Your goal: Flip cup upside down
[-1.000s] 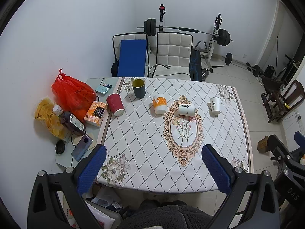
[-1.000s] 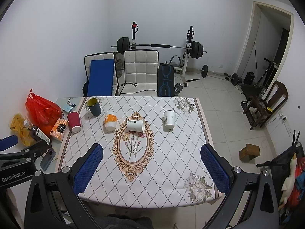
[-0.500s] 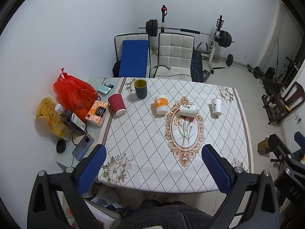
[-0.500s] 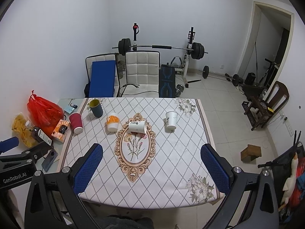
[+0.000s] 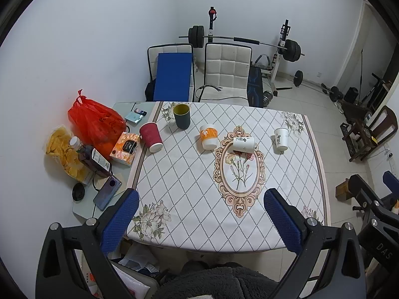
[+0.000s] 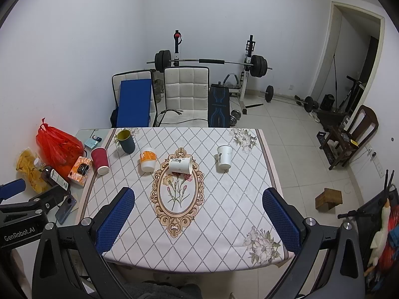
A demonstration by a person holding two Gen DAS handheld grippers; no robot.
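Several cups stand on the patterned tablecloth (image 5: 189,179): a dark green mug (image 5: 182,116) (image 6: 126,141) upright, a red paper cup (image 5: 151,137) (image 6: 100,160) and an orange-white cup (image 5: 208,136) (image 6: 147,159) rim down, a white paper cup (image 5: 244,144) (image 6: 180,165) lying on its side, and another white paper cup (image 5: 280,139) (image 6: 224,157) upright at the right. My left gripper (image 5: 199,220) and right gripper (image 6: 198,218) are both open and empty, high above the table's near edge, far from the cups.
A side table (image 5: 82,206) at the left holds a red bag (image 5: 96,122), a snack bag (image 5: 63,153), a bottle (image 5: 93,159), an orange box (image 5: 126,148) and a phone (image 5: 107,193). Two chairs (image 5: 227,74) stand behind the table. Gym equipment (image 6: 212,62) lines the back wall.
Both grippers have drawn back and risen slightly, so the table looks a little farther. Nothing on the table has moved.
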